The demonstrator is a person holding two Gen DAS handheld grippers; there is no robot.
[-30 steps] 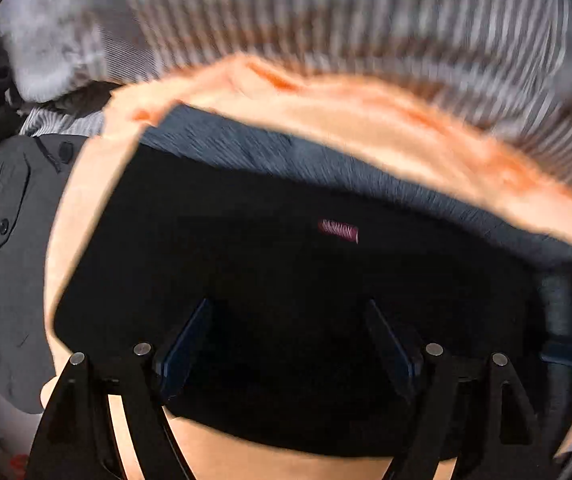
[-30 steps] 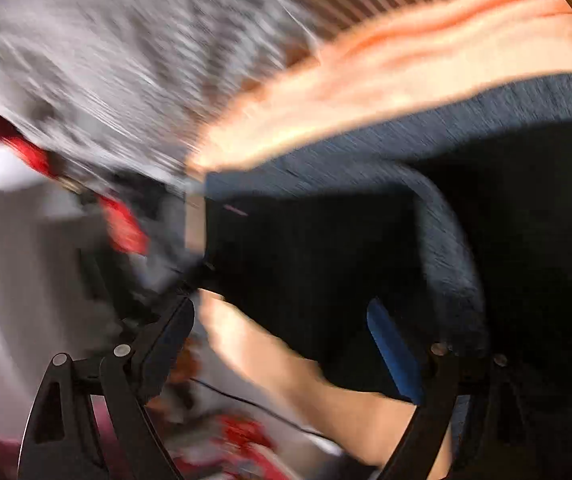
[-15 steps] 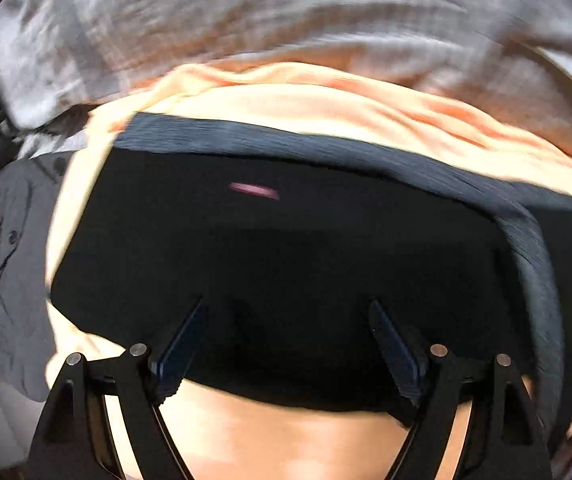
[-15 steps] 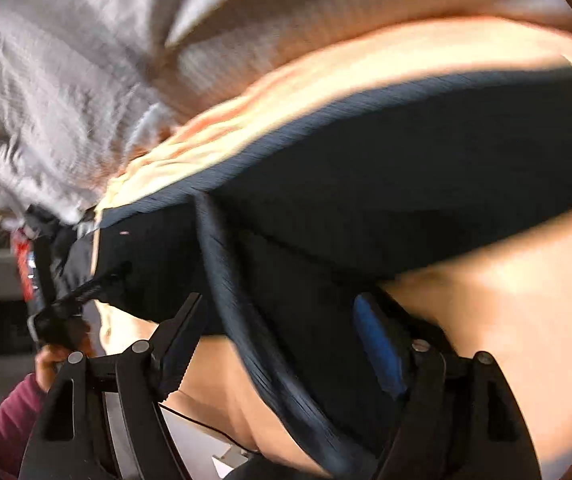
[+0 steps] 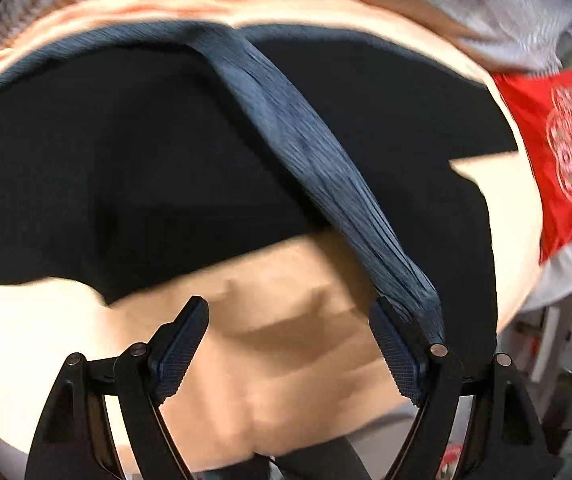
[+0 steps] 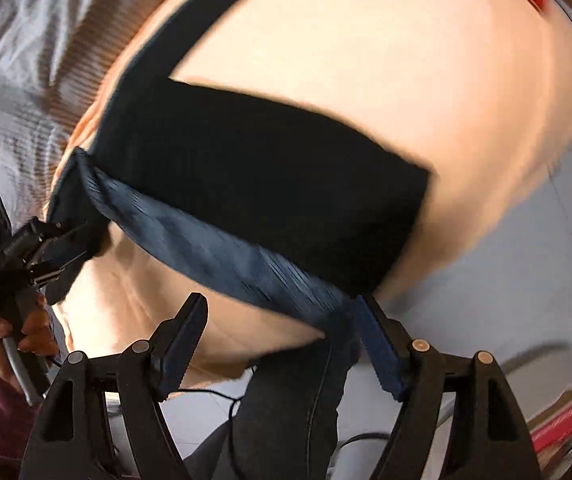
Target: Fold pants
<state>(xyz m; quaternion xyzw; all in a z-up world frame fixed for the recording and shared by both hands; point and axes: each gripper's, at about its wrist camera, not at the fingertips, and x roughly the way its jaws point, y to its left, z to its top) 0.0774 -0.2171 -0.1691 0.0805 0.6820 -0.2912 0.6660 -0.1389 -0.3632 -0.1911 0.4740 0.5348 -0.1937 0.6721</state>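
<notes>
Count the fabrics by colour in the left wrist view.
Black, pants with a blue-grey ribbed waistband: 1
Peach, sheet under the pants: 1
Red, patterned cloth at the right edge: 1
Grey, striped fabric along the top: 1
Total: 4

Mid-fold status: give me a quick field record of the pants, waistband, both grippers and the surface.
pants: black, spread on peach sheet
waistband: blue-grey ribbed strip, pulled up across the pants
left gripper: open, nothing between pads; waistband seems to rest against one finger
right gripper: open, jaws just narrowed slightly; waistband meets one finger
nearby: red cloth at sheet edge
</notes>
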